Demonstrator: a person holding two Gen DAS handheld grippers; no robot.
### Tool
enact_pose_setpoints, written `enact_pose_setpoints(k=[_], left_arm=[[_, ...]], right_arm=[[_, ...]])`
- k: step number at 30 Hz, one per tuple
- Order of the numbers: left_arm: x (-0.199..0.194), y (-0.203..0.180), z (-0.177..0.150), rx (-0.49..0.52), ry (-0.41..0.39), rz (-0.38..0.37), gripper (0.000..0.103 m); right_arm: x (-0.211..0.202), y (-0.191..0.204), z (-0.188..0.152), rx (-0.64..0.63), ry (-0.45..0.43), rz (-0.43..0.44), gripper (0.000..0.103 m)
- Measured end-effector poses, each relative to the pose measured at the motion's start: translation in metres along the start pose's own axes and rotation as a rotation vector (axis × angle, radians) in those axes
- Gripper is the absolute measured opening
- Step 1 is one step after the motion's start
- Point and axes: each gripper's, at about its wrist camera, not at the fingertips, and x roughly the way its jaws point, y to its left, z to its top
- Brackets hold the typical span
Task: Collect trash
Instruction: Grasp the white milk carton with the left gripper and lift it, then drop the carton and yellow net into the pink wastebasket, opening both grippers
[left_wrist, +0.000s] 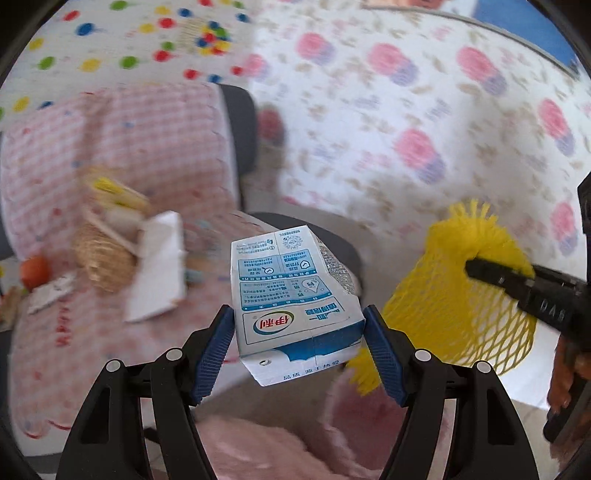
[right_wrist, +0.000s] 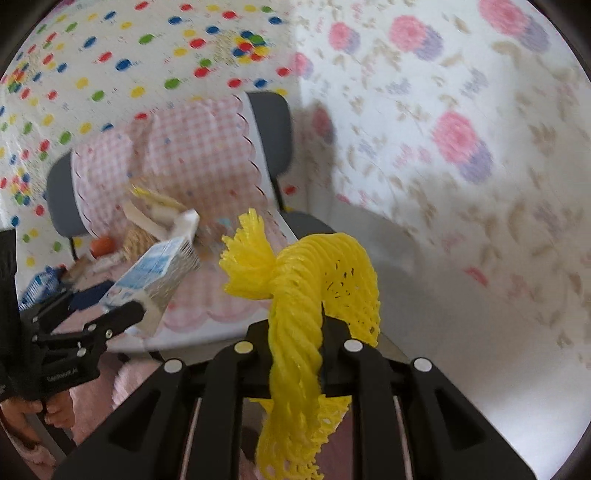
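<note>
Left gripper (left_wrist: 300, 345) pinching milk carton (left_wrist: 293, 295), right gripper (right_wrist: 297, 339) squeezing yellow foam net (right_wrist: 314, 295); more litter on chair (left_wrist: 236, 122) beyond fingertips, nothing binned yet.

A grey chair (right_wrist: 271, 129) (draped in pink gingham cloth (right_wrist: 192, 147)) stands before the dotted sheet (right_wrist: 110, 55); beside it hangs the floral sheet (right_wrist: 461, 110).

Milk carton (left_wrist: 295, 295): white with blue panels. Foam net (right_wrist: 314, 295): yellow. Chair cover (left_wrist: 122, 147): pink-white gingham. Gripper pads (left_wrist: 216, 350): blue.
</note>
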Motion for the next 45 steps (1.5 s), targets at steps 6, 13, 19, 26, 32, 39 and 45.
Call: enact_pose_setpoints(k=[6, 13, 19, 26, 32, 39, 45], left_arm=[[0.024, -0.037, -0.02, 0.04, 0.043, -0.08, 0.071], [0.043, -0.059, -0.033, 0.068, 0.098, -0.1, 0.071], [0.053, -0.067, -0.037, 0.072, 0.117, -0.09, 0.071], [0.068, -0.083, -0.041, 0.1, 0.142, -0.133, 0.071], [0.076, -0.1, -0.044, 0.146, 0.15, -0.15, 0.087], [0.067, -0.075, -0.037, 0.089, 0.137, -0.085, 0.087], [0.046, -0.038, -0.032, 0.044, 0.117, 0.019, 0.087]], right_arm=[[0.017, -0.025, -0.051, 0.035, 0.086, -0.053, 0.028], [0.037, -0.052, -0.079, 0.094, 0.147, -0.049, 0.057], [0.036, -0.065, -0.079, 0.122, 0.144, -0.017, 0.062], [0.017, -0.085, -0.067, 0.149, 0.086, -0.057, 0.062], [0.006, -0.093, -0.063, 0.16, 0.062, -0.067, 0.062], [0.001, -0.087, -0.056, 0.157, 0.044, -0.046, 0.062], [0.004, -0.067, -0.046, 0.133, 0.041, 0.009, 0.062]])
